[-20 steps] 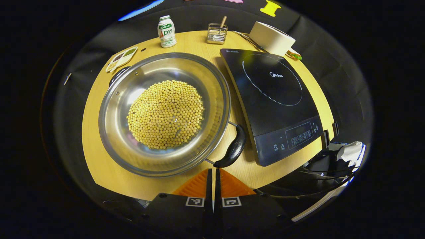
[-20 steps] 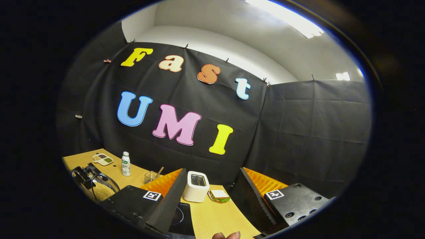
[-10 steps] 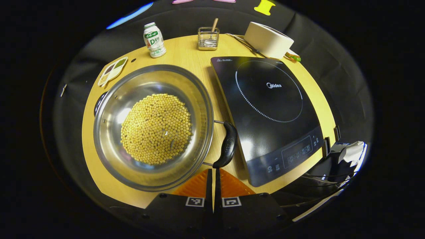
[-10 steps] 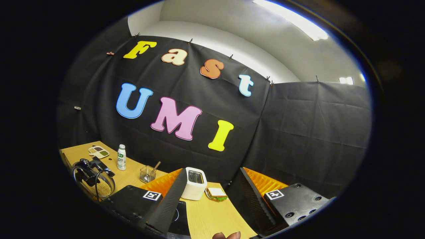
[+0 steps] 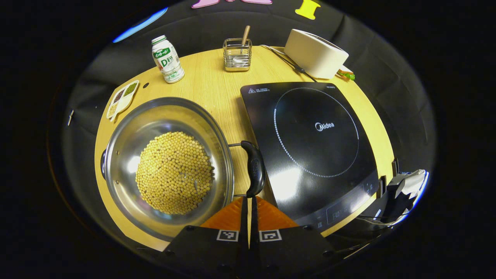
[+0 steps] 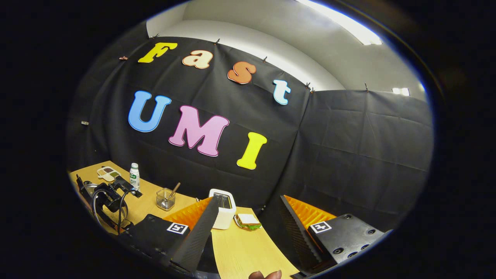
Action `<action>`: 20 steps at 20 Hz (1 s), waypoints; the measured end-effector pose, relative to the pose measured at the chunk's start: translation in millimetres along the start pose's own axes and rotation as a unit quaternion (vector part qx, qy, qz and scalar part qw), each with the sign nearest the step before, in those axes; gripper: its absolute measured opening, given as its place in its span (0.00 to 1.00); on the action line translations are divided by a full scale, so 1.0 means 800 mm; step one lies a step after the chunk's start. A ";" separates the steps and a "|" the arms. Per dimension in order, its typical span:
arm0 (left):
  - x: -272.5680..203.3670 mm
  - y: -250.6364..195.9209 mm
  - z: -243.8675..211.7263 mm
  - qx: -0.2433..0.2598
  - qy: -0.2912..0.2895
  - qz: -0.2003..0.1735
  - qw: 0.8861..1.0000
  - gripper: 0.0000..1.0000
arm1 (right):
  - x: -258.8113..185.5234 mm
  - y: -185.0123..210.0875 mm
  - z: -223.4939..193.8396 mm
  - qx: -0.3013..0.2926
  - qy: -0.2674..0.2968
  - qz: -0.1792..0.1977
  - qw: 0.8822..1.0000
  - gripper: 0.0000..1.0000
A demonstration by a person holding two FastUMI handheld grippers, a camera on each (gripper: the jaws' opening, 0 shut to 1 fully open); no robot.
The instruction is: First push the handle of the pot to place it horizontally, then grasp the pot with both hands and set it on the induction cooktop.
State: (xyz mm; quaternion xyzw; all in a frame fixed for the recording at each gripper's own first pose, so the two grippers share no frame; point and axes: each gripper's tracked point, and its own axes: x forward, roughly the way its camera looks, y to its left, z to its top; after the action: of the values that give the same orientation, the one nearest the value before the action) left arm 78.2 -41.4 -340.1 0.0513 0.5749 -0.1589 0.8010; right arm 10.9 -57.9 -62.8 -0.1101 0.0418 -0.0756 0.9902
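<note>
- Left gripper point(image 5: 248, 201) first: we see its fingers clenched together with a thin slit between them, grasping nothing, tips right at the near end of the pot handle point(image 5: 254, 168); contact we cannot tell.
- Right gripper point(image 6: 248, 228) is released, fingers spread wide, nothing between them, raised above the desk point(image 6: 244, 252) and aimed at the booth wall.
- Pot point(image 5: 166, 166) sits on the left half of the desk point(image 5: 209, 85), just beside the induction cooktop point(image 5: 314, 143), not on it; we see it holding a heap of yellow beans point(image 5: 174, 172).
- Black handle lies in the gap between pot rim and cooktop's left edge, held by two wire arms.
- Cooktop takes the right half of the desk, its near corner at the near edge.
- Along the far edge we note a bottle point(image 5: 166, 60), a wire cup point(image 5: 237, 58) with a stick in it, and a white toaster point(image 5: 316, 54) at the far right corner.
- Small divided dish point(image 5: 122, 99) at the left edge, behind the pot.
- Right gripper view: sandwich point(image 6: 248, 221) beside the toaster point(image 6: 223, 207).
</note>
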 end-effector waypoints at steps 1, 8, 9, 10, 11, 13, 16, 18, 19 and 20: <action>0.003 0.001 0.006 0.000 -0.001 0.001 1.000 0.05 | 0.002 -0.002 -0.002 0.001 0.002 -0.003 1.000 0.98; 0.012 -0.001 0.026 0.002 -0.007 -0.007 1.000 0.05 | 0.009 0.009 -0.009 0.003 0.015 -0.001 1.000 0.97; 0.007 -0.006 0.024 0.002 -0.011 -0.014 1.000 0.05 | 0.010 0.013 -0.009 0.005 0.018 0.003 1.000 0.97; 0.002 -0.010 0.025 0.004 -0.016 -0.018 1.000 0.05 | 0.010 0.016 -0.010 0.008 0.020 0.007 1.000 0.98; -0.005 -0.012 0.022 0.007 -0.023 -0.020 1.000 0.05 | 0.012 0.021 -0.012 0.010 0.022 0.011 1.000 0.98; -0.023 -0.015 0.021 0.019 -0.043 -0.024 0.999 0.05 | 0.012 0.029 -0.012 0.013 0.025 0.018 0.999 0.98; -0.059 -0.013 0.026 0.033 -0.090 -0.026 0.995 0.16 | 0.010 0.044 -0.011 0.016 0.027 0.031 0.999 0.98; -0.090 -0.008 0.028 0.016 -0.124 -0.032 0.992 0.44 | 0.008 0.058 -0.007 0.015 0.027 0.043 0.999 0.98; -0.105 0.000 0.029 0.006 -0.143 -0.030 0.989 0.54 | 0.008 0.065 -0.006 0.016 0.026 0.051 0.998 0.98; -0.120 0.008 0.030 0.002 -0.159 -0.028 0.987 0.66 | 0.007 0.074 -0.004 0.017 0.025 0.060 0.998 0.98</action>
State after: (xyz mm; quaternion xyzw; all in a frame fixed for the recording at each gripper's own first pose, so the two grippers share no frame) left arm 74.6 -22.9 -242.8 0.0111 0.4415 -0.1881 0.8773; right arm 24.4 -2.1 -80.0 -0.0888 0.0718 -0.0197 0.9933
